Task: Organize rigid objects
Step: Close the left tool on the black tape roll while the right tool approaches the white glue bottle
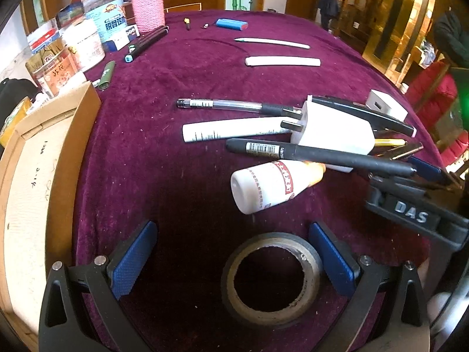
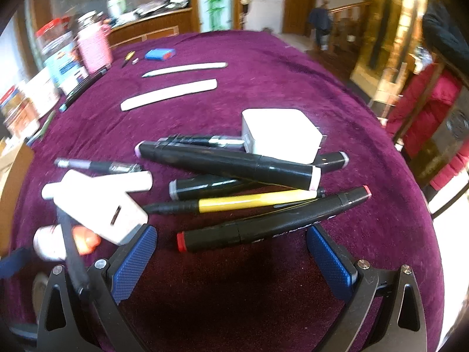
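My left gripper [image 1: 231, 234] is open above the purple cloth, and a grey tape roll [image 1: 269, 272] lies flat between its blue pads, nearer the right one. Beyond it lie a white bottle [image 1: 269, 187] with an orange cap, a black pen [image 1: 319, 155], a white plug [image 1: 328, 129], a white tube [image 1: 231, 130] and a clear pen [image 1: 234, 107]. My right gripper [image 2: 233, 234] is open and holds nothing. A red-capped black marker [image 2: 272, 223] lies just past its tips in a pile with a yellow pen [image 2: 249, 202] and other markers [image 2: 228, 164]. The black pen [image 2: 73, 258] crosses its left finger.
A cardboard box [image 1: 38, 176] sits open at the left table edge. Jars, tins and a pink knitted bottle [image 1: 148, 8] crowd the far left. Two white strips [image 1: 281, 61] and a blue battery [image 1: 231, 24] lie farther back. A white charger [image 2: 281, 135] tops the marker pile.
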Demonstrator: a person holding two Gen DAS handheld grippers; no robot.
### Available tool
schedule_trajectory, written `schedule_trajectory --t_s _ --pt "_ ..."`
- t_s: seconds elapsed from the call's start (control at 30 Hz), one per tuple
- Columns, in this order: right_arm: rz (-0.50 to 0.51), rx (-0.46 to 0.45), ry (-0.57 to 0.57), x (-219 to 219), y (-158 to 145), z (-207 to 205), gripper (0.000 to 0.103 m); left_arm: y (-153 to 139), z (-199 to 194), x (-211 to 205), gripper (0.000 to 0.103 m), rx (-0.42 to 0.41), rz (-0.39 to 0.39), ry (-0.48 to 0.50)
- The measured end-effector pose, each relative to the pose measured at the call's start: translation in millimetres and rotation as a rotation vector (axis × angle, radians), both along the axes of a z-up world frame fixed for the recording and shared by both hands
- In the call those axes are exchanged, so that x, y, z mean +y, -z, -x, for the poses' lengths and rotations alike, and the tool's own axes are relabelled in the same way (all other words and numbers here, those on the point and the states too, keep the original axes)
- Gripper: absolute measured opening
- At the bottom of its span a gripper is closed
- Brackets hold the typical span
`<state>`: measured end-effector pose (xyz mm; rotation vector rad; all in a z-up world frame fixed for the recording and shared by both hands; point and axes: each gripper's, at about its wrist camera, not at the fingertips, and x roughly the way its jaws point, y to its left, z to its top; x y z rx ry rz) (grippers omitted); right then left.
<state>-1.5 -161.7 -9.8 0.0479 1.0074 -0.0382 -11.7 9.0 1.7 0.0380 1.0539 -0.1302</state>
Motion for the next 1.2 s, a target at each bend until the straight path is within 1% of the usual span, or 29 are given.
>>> schedule_trajectory --t_s 0.07,0.13,0.17,0.2,0.23,0.27,0.3,0.4,0.43,0.47,0.53,0.6,0.63,0.67,0.7,0.73,0.77,0.8,0.83,0.9,0.93,0.97,1.0,1.03,1.07,1.13,1.2 --pt "-0.022 0.031 -0.036 -3 -2 -2 0.102 1 -1 -5 0.103 -0.005 -0.03 -0.002" --pt "-0.096 0.013 0.002 -14 -4 5 0.102 2 -2 -5 0.103 -0.019 -0.027 -0.023" --pt "-0.096 0.024 0.015 -13 -4 6 0.102 2 -2 -5 0.103 -0.029 -0.026 -0.029" --pt "-0.06 0.044 0.003 -7 -4 2 0.102 2 -2 -6 0.103 -0.042 -0.026 -0.034" --pt "0.023 0.072 -0.024 5 -2 0 0.102 2 -3 -7 0.103 -0.042 -0.03 -0.038" --pt "0.034 0.057 -0.026 7 -3 0 0.102 2 -3 -7 0.103 -0.042 -0.031 -0.041" --pt "0.018 0.056 -0.013 5 -3 4 0.102 2 -3 -7 0.103 -0.042 -0.03 -0.041" --pt "0.014 0.045 -0.009 4 -5 7 0.102 2 -4 -4 0.103 -0.041 -0.014 -0.038" --pt "0.009 0.041 -0.006 3 -5 8 0.102 1 -2 -2 0.103 -0.044 0.001 -0.034" --pt "-0.002 0.021 0.006 0 -8 12 0.102 -1 0 3 0.103 -0.046 0.032 -0.035" --pt "-0.022 -0.061 0.029 -6 -19 22 0.102 -9 8 15 0.102 -0.052 0.101 -0.051" --pt "-0.034 -0.166 0.044 -9 -33 36 0.102 -25 20 27 0.102 -0.101 0.144 -0.067" --pt "-0.029 -0.221 0.059 -10 -41 44 0.102 -39 32 34 0.102 -0.168 0.149 -0.074" --pt "-0.004 -0.332 0.096 -10 -52 59 0.102 -51 42 38 0.102 -0.23 0.147 -0.074" --pt "0.02 -0.408 0.121 -9 -60 70 0.102 -63 52 42 0.102 -0.303 0.142 -0.075" --pt "0.032 -0.457 0.131 -8 -65 78 0.102 -73 63 46 0.102 -0.38 0.124 -0.079" --pt "0.036 -0.487 0.131 -7 -68 82 0.102 -78 69 48 0.103 -0.427 0.113 -0.072" --pt "0.027 -0.482 0.121 -6 -69 80 0.102 -79 70 49 0.103 -0.452 0.112 -0.045" --pt "0.008 -0.458 0.108 -8 -68 75 0.102 -76 66 48 0.103 -0.43 0.108 -0.009" --pt "-0.02 -0.393 0.12 -11 -62 64 0.102 -62 56 46 0.103 -0.323 0.088 0.004" --pt "-0.032 -0.371 0.131 -15 -59 60 0.102 -52 53 46 0.102 -0.251 0.106 0.005" --pt "-0.049 -0.352 0.142 -19 -57 59 0.102 -46 51 46 0.1 -0.204 0.13 0.003" --pt "-0.054 -0.351 0.145 -21 -57 59 0.102 -39 51 44 0.095 -0.16 0.157 0.005" --pt "-0.051 -0.354 0.143 -21 -57 61 0.102 -34 51 42 0.094 -0.128 0.174 0.012" --pt "-0.046 -0.356 0.14 -20 -56 62 0.102 -29 52 38 0.093 -0.101 0.177 0.019" --pt "-0.028 -0.36 0.129 -16 -56 63 0.102 -21 54 32 0.089 -0.078 0.158 0.022" --pt "-0.023 -0.363 0.123 -14 -56 64 0.102 -19 53 29 0.077 -0.073 0.138 0.032"
